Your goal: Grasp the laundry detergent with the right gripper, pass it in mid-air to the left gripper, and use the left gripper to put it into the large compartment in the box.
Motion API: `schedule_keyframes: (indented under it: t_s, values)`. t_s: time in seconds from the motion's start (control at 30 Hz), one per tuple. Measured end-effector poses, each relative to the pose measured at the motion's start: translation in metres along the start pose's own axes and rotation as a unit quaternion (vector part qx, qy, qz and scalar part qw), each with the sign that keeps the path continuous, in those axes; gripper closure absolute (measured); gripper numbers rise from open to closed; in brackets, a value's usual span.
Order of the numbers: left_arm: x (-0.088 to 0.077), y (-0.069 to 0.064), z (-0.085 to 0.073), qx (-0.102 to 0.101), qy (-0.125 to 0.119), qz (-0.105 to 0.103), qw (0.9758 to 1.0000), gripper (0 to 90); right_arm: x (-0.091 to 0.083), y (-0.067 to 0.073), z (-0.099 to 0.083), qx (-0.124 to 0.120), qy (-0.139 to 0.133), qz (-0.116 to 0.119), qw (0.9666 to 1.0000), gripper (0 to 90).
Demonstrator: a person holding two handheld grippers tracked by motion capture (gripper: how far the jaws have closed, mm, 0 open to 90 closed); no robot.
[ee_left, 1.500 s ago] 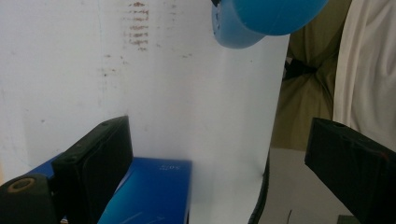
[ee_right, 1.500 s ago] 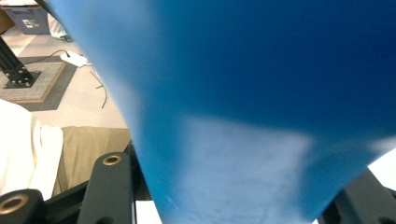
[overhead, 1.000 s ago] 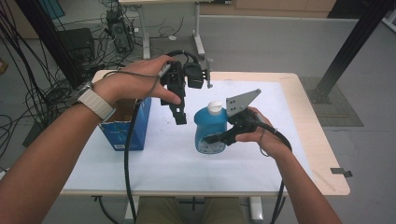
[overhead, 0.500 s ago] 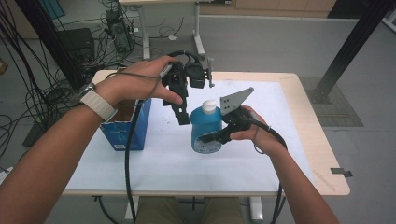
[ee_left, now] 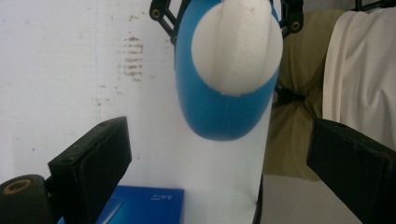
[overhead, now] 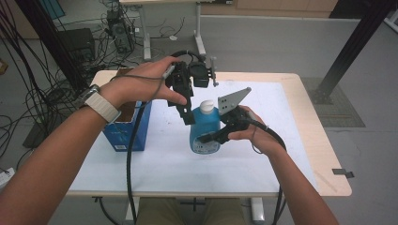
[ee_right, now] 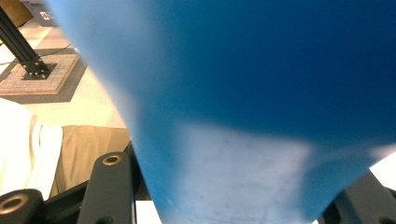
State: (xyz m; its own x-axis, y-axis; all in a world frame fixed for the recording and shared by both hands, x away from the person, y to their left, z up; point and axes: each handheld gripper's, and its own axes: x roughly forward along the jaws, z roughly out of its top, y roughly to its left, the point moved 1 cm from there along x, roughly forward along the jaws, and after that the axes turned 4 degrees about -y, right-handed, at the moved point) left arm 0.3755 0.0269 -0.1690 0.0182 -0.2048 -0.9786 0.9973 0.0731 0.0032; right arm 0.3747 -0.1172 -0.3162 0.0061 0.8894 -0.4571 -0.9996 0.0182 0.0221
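Bottle: the smooth blue plastic bottle [overhead: 205, 133] my right jaws clamp, white cap [ee_left: 236, 46] matt.
Box: blue cardboard box [overhead: 126, 133], matt.
Table: white table top [overhead: 281, 131], scuffed.

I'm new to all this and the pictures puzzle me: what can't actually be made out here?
- Blue bottle label: too small to read in the high view; a close blue blur in the right gripper view.
- Bottle's lower half: hidden by its own top in the left gripper view.
- Blue box contents: the left forearm covers its opening in the high view.
- Left gripper jaw tips: dark, overlapping the bottle in the high view.
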Motion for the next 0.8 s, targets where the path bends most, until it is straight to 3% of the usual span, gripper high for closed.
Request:
schedule_keyframes:
  t_s: [0.8]
  values:
    - [0.012, -0.003, 0.011, 0.006, -0.009, -0.003, 0.9999, 5.5, 0.008, -0.002, 0.001, 0.003, 0.003, 0.004, 1.0, 43.8]
